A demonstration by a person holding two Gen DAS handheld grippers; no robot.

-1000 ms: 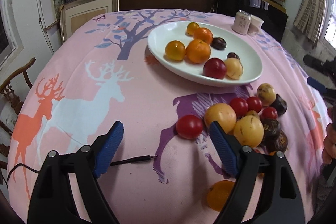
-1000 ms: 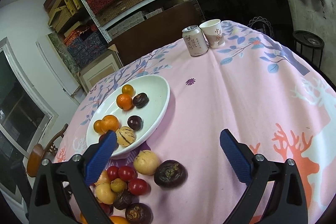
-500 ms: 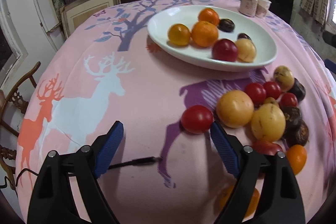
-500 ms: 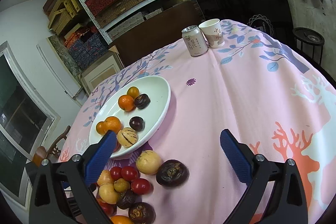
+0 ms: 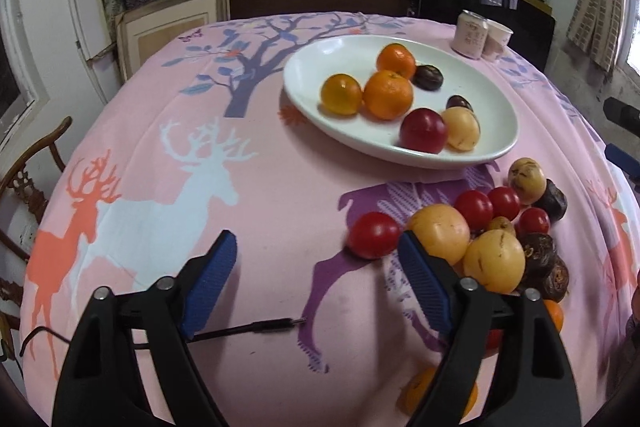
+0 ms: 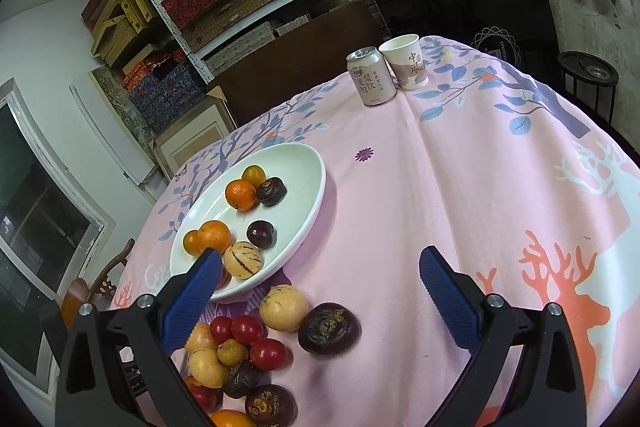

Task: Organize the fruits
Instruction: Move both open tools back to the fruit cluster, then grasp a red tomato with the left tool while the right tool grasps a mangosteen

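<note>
Left gripper point(image 5: 316, 259) low over the pink surface point(image 5: 256, 187), fingers closing with nothing between them; red tomato point(image 5: 374, 235) just beyond the right fingertip, at the edge of the loose fruit pile point(image 5: 496, 231). Right gripper point(image 6: 320, 283) apart from it, fingers wide and empty, above the dark round fruit point(image 6: 329, 327). White plate point(image 5: 496, 115) past the pile, carrying oranges point(image 5: 388, 95), a red fruit and dark ones. Can point(image 6: 371, 77) and paper cup point(image 6: 405, 67) at the far edge.
</note>
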